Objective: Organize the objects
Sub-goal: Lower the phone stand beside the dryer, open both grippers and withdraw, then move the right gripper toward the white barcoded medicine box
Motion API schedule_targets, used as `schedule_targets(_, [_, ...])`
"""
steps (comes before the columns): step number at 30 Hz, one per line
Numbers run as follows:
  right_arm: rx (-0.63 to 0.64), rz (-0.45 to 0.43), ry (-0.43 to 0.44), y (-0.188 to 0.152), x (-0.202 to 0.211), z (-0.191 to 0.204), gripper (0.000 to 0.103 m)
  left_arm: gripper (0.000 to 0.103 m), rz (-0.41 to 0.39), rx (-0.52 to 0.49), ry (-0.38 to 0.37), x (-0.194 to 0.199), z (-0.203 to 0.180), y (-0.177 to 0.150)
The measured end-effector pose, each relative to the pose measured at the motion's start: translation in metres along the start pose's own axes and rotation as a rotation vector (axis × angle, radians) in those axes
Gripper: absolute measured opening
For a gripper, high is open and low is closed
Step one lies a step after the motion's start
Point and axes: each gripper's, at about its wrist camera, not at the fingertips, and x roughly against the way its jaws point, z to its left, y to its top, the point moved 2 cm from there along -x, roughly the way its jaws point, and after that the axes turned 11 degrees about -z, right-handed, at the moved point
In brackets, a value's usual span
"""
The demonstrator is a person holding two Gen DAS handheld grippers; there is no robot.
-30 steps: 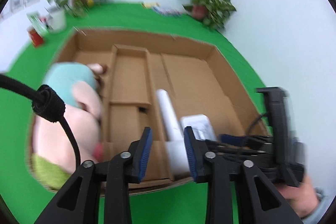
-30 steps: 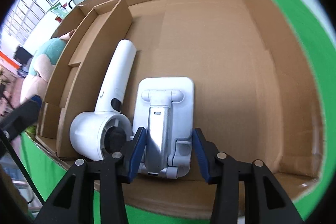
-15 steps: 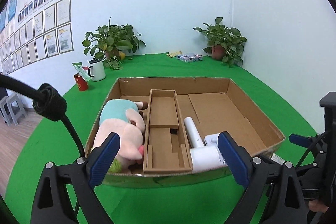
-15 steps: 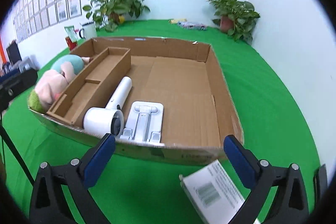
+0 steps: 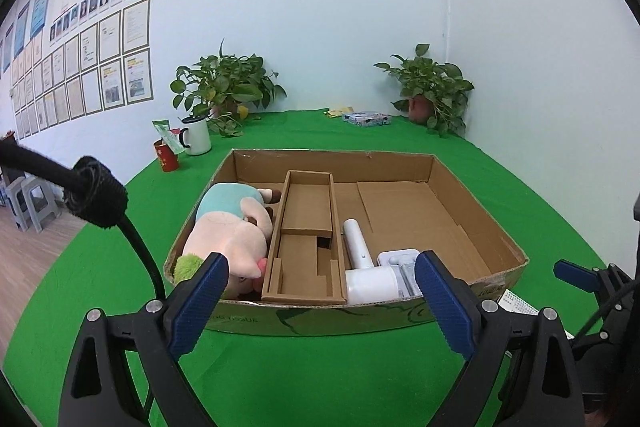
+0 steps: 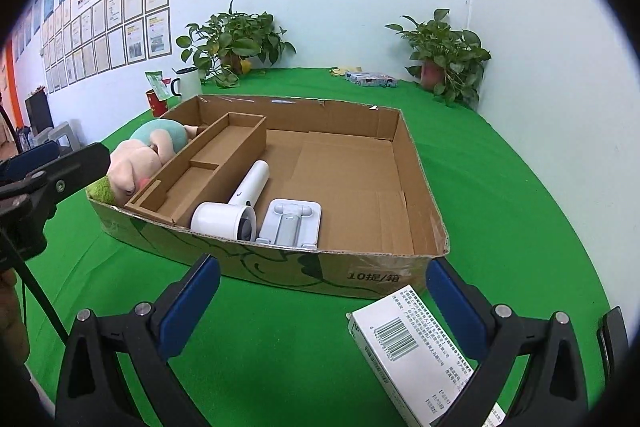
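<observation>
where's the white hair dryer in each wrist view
Left wrist: the white hair dryer lies low and right of centre, in the cardboard box, just right of the inner cardboard divider tray.
Right wrist: the white hair dryer lies centre-left, near the box's front wall, left of the white stand.
Shared landmark: the plush toy at the box's left side.

I'm counting one cardboard box (image 6: 372,277) sitting on the green cloth (image 6: 500,187), holding one plush toy (image 6: 136,167), one hair dryer (image 6: 236,207), one white stand (image 6: 292,223). Outside it: one barcoded carton (image 6: 404,351), two potted plants (image 6: 236,39), one mug (image 5: 196,137), one red cup (image 5: 166,159).
</observation>
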Motion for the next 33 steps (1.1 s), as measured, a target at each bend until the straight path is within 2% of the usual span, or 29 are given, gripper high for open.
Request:
schedule_targets(4, [0.008,-0.013,0.019,-0.003,0.005,-0.001,0.102,0.091,0.009,-0.007,0.003,0.002,-0.002,-0.001])
schedule_targets(5, [0.004,-0.017,0.024,-0.004,0.006,-0.003,0.102,0.088,0.013,-0.003,-0.003,0.002,-0.002,-0.002])
schedule_targets(6, [-0.004,-0.020,0.035,-0.004,0.008,-0.005,0.102,0.078,0.021,0.002,-0.014,0.000,-0.001,-0.003])
schedule_targets(7, [-0.015,-0.025,0.053,-0.005,0.010,-0.008,0.102,0.073,0.036,0.008,-0.029,-0.001,-0.001,-0.004])
schedule_targets(9, [-0.028,-0.029,0.087,-0.009,0.015,-0.018,0.102,0.074,0.068,0.027,-0.074,-0.004,-0.001,-0.009])
schedule_targets(10, [-0.027,-0.023,0.096,-0.013,0.017,-0.024,0.102,0.077,0.074,0.031,-0.091,-0.004,-0.002,-0.011])
schedule_targets(11, [-0.018,-0.009,0.089,-0.017,0.018,-0.032,0.102,0.078,0.078,0.032,-0.103,-0.004,-0.002,-0.012])
schedule_targets(13, [-0.006,0.020,0.049,-0.028,0.020,-0.058,0.102,0.088,0.093,0.032,-0.133,-0.004,-0.003,-0.018])
schedule_targets(15, [-0.041,0.072,0.042,-0.041,0.020,-0.092,0.102,0.091,0.120,0.030,-0.165,-0.007,-0.006,-0.025])
schedule_targets(17, [-0.024,0.133,0.030,-0.052,0.018,-0.113,0.102,0.091,0.158,0.042,-0.197,-0.013,-0.008,-0.035])
schedule_targets(18, [-0.005,0.161,0.034,-0.057,0.017,-0.117,0.102,0.091,0.176,0.050,-0.213,-0.015,-0.009,-0.040])
schedule_targets(21, [0.016,0.249,0.145,-0.074,0.014,-0.117,0.102,0.091,0.214,0.063,-0.247,-0.020,-0.014,-0.051])
schedule_targets(25, [0.040,0.305,0.218,-0.091,0.010,-0.099,0.102,0.091,0.226,0.051,-0.254,-0.019,-0.015,-0.060])
schedule_targets(27, [0.033,0.309,0.222,-0.095,0.009,-0.091,0.090,0.091,0.237,0.050,-0.253,-0.018,-0.012,-0.064])
schedule_targets(28, [0.020,0.311,0.218,-0.095,0.008,-0.088,0.073,0.091,0.239,0.053,-0.250,-0.017,-0.010,-0.065])
schedule_targets(29, [0.010,0.318,0.211,-0.095,0.008,-0.085,0.063,0.091,0.241,0.058,-0.248,-0.017,-0.007,-0.066])
schedule_targets(33, [-0.036,0.332,0.206,-0.094,0.010,-0.073,0.063,0.091,0.254,0.093,-0.260,-0.014,0.001,-0.069])
